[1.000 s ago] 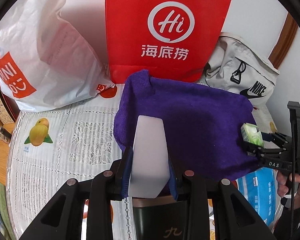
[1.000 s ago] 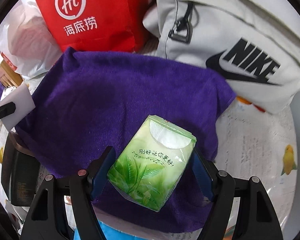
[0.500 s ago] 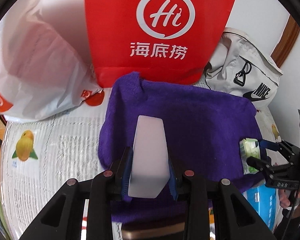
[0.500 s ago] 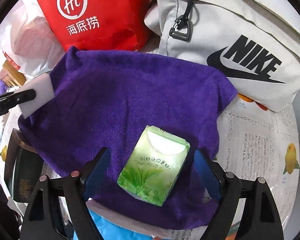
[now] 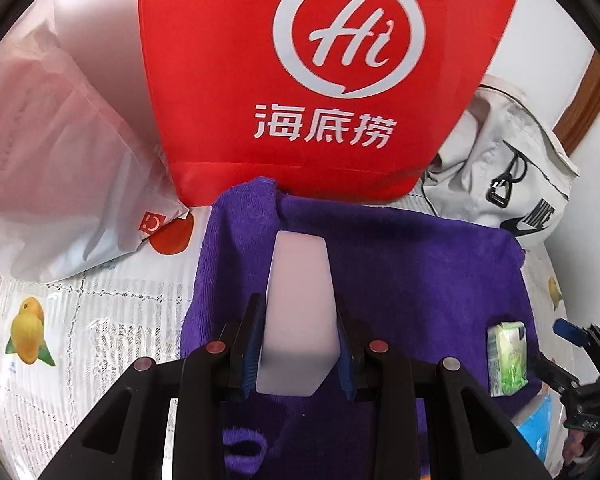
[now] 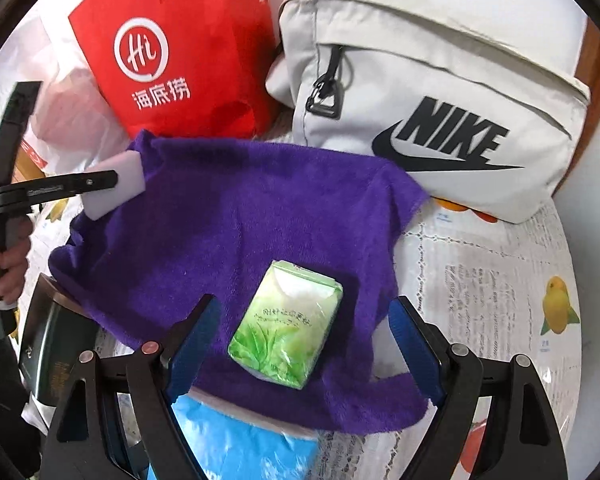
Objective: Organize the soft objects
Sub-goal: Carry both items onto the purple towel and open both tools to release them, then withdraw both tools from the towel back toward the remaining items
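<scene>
Left wrist view. My left gripper (image 5: 298,344) has its fingers (image 5: 249,350) clenched on a white sponge (image 5: 298,300), which juts forward from between them above the purple towel (image 5: 400,272). The red bag (image 5: 324,80) stands just beyond the sponge tip; a white bag (image 5: 60,160) lies left of the fingers. Far right of the fingers, the tissue pack (image 5: 506,358) lies on the towel, with my right gripper (image 5: 572,364) beside it.

Right wrist view. My right gripper (image 6: 304,340) has just been opening: its fingers (image 6: 192,340) stand released on either side of the pack (image 6: 286,324), clear of it, so the pack rests on the towel (image 6: 236,220). The towel drapes over a blue package (image 6: 240,440) on the desk (image 6: 500,280). A grey backpack (image 6: 440,100) sits ahead and right.

Step in hand, as I judge it: the pack is placed and the sponge is being brought in. Next I should lower the sponge onto bare towel ahead of the left fingers, then release.
</scene>
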`<action>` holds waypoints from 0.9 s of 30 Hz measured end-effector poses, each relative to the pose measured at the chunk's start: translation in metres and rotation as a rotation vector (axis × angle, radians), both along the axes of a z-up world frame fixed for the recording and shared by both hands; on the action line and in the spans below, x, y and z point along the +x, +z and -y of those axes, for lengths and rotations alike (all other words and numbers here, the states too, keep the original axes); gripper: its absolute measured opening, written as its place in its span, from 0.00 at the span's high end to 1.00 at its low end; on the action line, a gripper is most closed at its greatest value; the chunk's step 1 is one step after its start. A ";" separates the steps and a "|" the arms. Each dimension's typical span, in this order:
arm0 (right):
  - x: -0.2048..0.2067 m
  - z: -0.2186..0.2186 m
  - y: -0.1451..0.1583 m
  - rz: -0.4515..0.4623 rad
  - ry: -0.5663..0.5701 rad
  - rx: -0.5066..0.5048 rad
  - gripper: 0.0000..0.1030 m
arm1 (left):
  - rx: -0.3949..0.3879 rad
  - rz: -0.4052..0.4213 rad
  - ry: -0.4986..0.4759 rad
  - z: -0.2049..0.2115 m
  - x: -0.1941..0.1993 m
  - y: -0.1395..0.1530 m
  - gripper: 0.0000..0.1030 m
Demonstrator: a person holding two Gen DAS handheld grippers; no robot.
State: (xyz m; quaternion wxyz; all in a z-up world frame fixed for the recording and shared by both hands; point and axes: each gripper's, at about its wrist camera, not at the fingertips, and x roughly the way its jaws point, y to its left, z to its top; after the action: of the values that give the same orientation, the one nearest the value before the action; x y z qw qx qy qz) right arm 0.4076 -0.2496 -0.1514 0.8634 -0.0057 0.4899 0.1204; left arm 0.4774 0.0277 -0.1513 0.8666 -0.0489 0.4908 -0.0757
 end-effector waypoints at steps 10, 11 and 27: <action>-0.012 0.019 -0.011 -0.014 -0.079 0.030 0.17 | 0.038 -0.029 -0.003 0.004 0.005 -0.009 0.58; -0.014 0.019 -0.011 -0.005 -0.082 0.018 0.17 | 0.064 -0.029 -0.003 0.006 0.004 -0.008 0.54; -0.054 0.021 0.025 0.026 -0.115 0.031 0.17 | 0.078 0.002 0.015 -0.003 -0.063 0.044 0.37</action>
State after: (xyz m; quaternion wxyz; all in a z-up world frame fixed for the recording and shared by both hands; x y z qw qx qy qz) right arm 0.3537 -0.2710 -0.1266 0.8752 0.0344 0.4761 0.0781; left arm 0.4140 0.0311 -0.1072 0.8690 -0.0186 0.4920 -0.0499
